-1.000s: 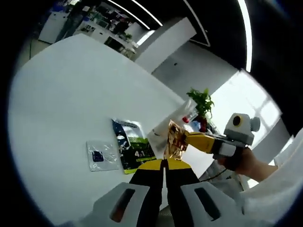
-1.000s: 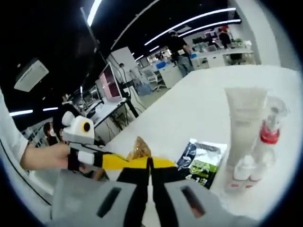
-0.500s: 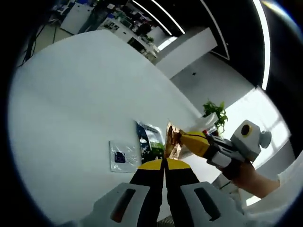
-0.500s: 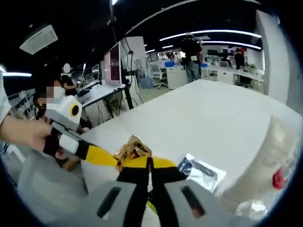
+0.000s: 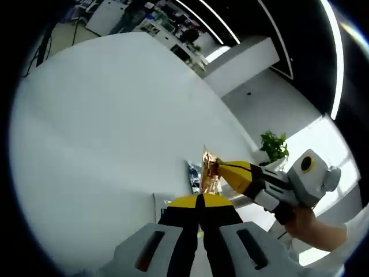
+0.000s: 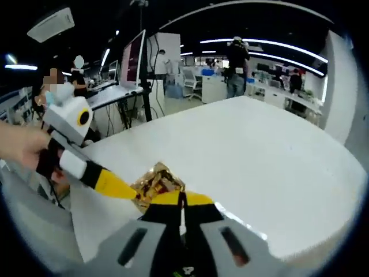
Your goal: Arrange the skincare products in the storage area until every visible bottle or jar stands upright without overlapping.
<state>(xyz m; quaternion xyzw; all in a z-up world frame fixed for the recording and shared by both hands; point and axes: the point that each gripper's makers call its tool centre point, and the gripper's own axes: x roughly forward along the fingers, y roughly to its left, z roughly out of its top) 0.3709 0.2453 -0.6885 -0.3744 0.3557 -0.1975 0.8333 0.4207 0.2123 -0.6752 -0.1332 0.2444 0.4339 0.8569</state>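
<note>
A crinkled gold packet (image 5: 210, 173) is pinched from both sides above the white table (image 5: 104, 127) — the left gripper (image 5: 200, 203) and the right gripper (image 6: 181, 201) both have their fingers pressed together on it, tip facing tip. Just behind the left fingertips a dark sachet (image 5: 194, 172) is seen lying flat on the table. No bottle or jar is seen standing here, so the arranging is judged not finished — the packet must still be put down and the products set upright.
</note>
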